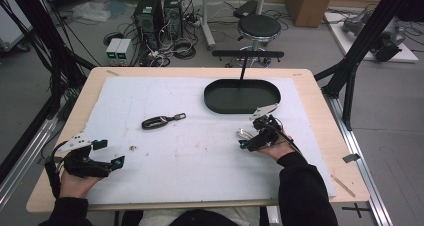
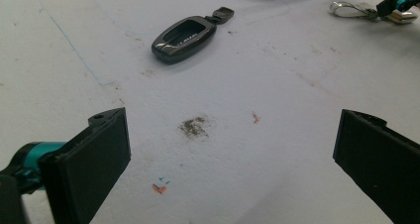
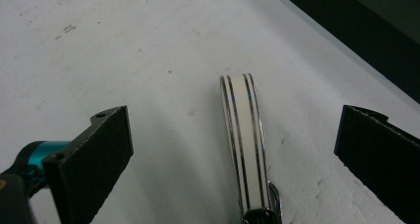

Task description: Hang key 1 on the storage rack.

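White strap with dark stripes point(image 3: 244, 140), lying flat on the white mat point(image 1: 190, 151) toward the right edge of the tabletop, its near end joined to a metal ring. In the right gripper view it lies between the jaws of the right gripper point(image 3: 233, 149), nearer the right-hand jaw, touching neither; the jaws stand wide apart. In the high view the same gripper point(image 1: 252, 136) sits low over the strap point(image 1: 243, 133), just in front of the black oval tray point(image 1: 215, 102).

Stage, as judged: the approach to the strap appears complete, the closing of the jaws not yet made. The lift and any transfer remain.

Dark key fob point(image 2: 184, 34), with a small tab at one end, lies on the mat left of centre, well apart from the strap and from the tray. The left gripper point(image 2: 233, 159) hovers over bare, stained mat near the front left corner of the tabletop, jaws spread wide and holding nothing; the fob is well ahead of it.

Container: the tray stands toward the far edge, right of centre. Its visible floor holds no object; a thin black upright rises from its far side.
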